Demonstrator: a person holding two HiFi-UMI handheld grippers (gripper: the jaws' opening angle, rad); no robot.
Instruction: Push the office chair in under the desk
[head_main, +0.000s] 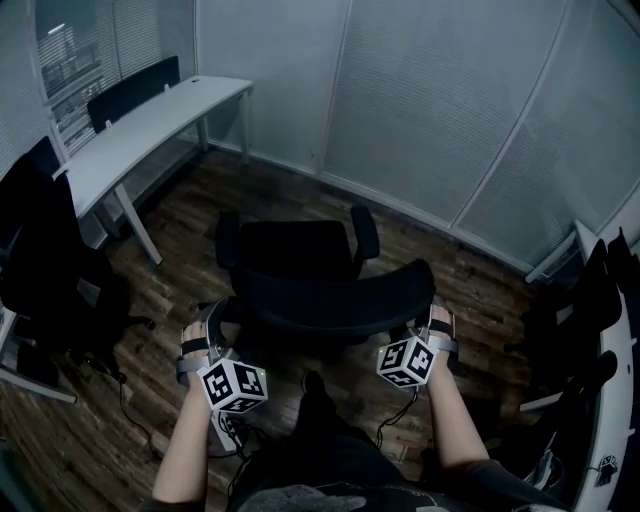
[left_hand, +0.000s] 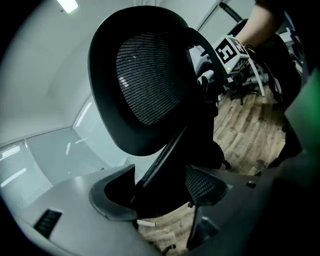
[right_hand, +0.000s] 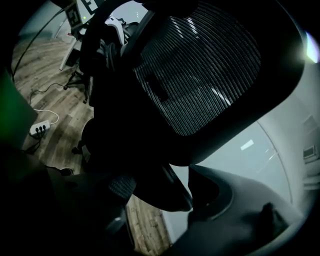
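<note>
The black mesh office chair stands on the wood floor with its seat toward the glass wall and its backrest toward me. The white desk runs along the far left wall, well apart from the chair. My left gripper is at the backrest's left end and my right gripper is at its right end. In the left gripper view the left gripper is open, with the backrest frame's edge between the jaws. In the right gripper view the right gripper is open around the backrest edge too.
A second black chair stands at the left by the desk's near end, and another behind the desk. More dark chairs crowd the right side. A power strip and cables lie on the floor by my feet.
</note>
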